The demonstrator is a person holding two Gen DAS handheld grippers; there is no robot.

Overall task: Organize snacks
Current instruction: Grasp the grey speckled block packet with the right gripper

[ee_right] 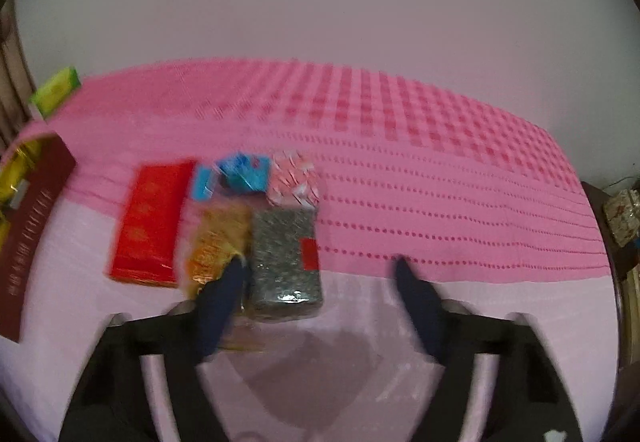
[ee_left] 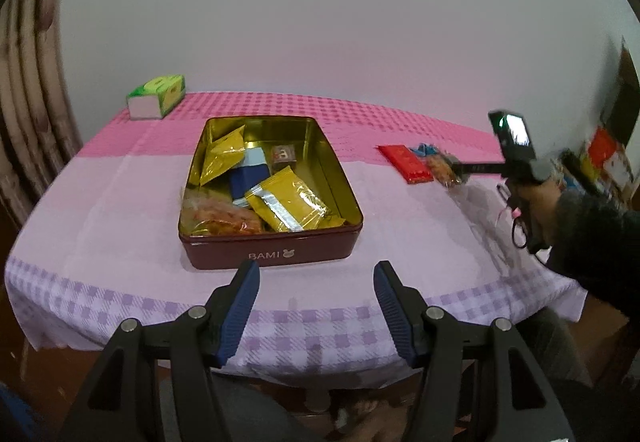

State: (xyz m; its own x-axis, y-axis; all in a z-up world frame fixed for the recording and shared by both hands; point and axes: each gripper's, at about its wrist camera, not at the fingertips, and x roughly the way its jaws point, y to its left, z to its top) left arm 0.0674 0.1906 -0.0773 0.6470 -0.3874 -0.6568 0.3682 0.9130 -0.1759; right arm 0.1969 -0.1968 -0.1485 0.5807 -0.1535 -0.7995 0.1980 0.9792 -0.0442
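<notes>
Checked-cloth table (ee_left: 120, 210) bearing tin (ee_left: 272, 250), tissue box (ee_left: 157, 97), apparently snack packets (ee_right: 154, 222).

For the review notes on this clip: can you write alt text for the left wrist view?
An open dark red tin sits on a pink and lilac checked tablecloth, holding yellow snack packets and other wrapped snacks. The left tool hangs open and empty near the tin. At right, the right tool reaches toward a red packet and other loose snacks.

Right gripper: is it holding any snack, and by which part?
Nothing held. The right gripper stands open over the grey packet, pads not pressing it.
</notes>
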